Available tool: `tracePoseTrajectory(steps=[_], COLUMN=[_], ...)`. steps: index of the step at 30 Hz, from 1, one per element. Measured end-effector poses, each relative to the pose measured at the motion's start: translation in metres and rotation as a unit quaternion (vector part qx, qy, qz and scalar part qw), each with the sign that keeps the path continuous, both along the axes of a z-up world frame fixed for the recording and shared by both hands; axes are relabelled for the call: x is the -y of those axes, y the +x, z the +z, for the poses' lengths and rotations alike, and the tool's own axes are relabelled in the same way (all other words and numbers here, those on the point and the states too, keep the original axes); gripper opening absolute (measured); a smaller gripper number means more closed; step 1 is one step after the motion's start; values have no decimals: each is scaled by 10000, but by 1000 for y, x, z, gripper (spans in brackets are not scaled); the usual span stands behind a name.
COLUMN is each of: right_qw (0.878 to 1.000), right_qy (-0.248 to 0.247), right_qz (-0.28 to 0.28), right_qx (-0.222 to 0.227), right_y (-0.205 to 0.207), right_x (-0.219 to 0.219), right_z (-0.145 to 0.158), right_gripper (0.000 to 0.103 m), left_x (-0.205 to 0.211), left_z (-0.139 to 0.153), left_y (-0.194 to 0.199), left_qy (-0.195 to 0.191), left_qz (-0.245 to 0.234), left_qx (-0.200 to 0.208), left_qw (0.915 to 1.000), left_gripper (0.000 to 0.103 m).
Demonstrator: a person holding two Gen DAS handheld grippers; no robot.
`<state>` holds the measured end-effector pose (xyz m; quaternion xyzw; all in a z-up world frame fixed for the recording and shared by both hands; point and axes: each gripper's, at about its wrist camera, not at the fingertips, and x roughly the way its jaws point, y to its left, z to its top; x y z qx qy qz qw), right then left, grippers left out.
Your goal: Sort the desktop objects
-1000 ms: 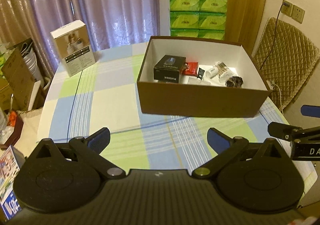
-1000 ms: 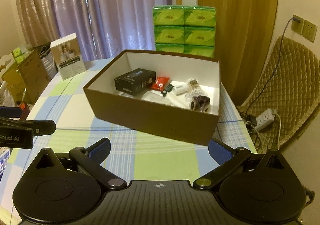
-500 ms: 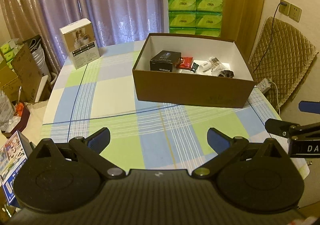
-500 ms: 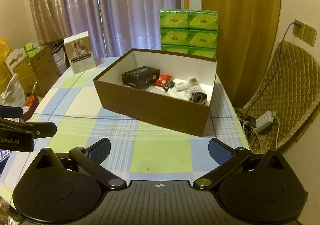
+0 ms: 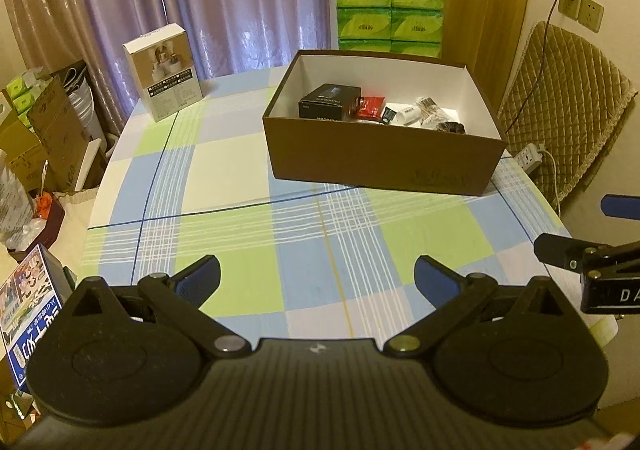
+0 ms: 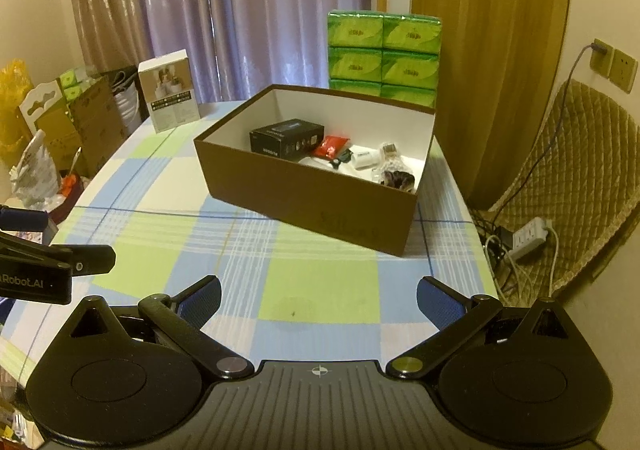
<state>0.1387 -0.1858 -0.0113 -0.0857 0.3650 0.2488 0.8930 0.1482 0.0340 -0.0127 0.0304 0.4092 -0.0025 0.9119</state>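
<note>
Left gripper (image 5: 317, 276) and right gripper (image 6: 319, 296) level at bottom of frame, jaws wide apart and empty, pointing toward brown cardboard box (image 5: 380, 166) at centre, above checked tablecloth (image 5: 240, 186).

An open brown box (image 5: 380, 166) on the checked tablecloth holds a black carton (image 5: 328, 101) and small items.

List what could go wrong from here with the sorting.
1. The white carton still stands on the tablecloth, outside the brown box; it may get left unsorted.
2. It stands upright near the far table edge, so a clumsy grab by the open left gripper could tip it off.
3. The box sits close to the right table edge; a nudge from the open right gripper might shove it over.
</note>
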Motion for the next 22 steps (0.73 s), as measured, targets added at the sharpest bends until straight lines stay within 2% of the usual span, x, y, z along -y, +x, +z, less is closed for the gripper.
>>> tracePoseTrajectory(steps=[22], right_qw=[9998], right_qy=[0], right_qz=[-37], right_qx=[-190], right_y=[23], right_x=[-6], right_z=[-10], right_gripper=[101], left_x=[2], left_z=[-6], left_y=[19], left_qy=[-12], left_qz=[-83], left_qx=[-62], left_qw=[9999], left_gripper=[102])
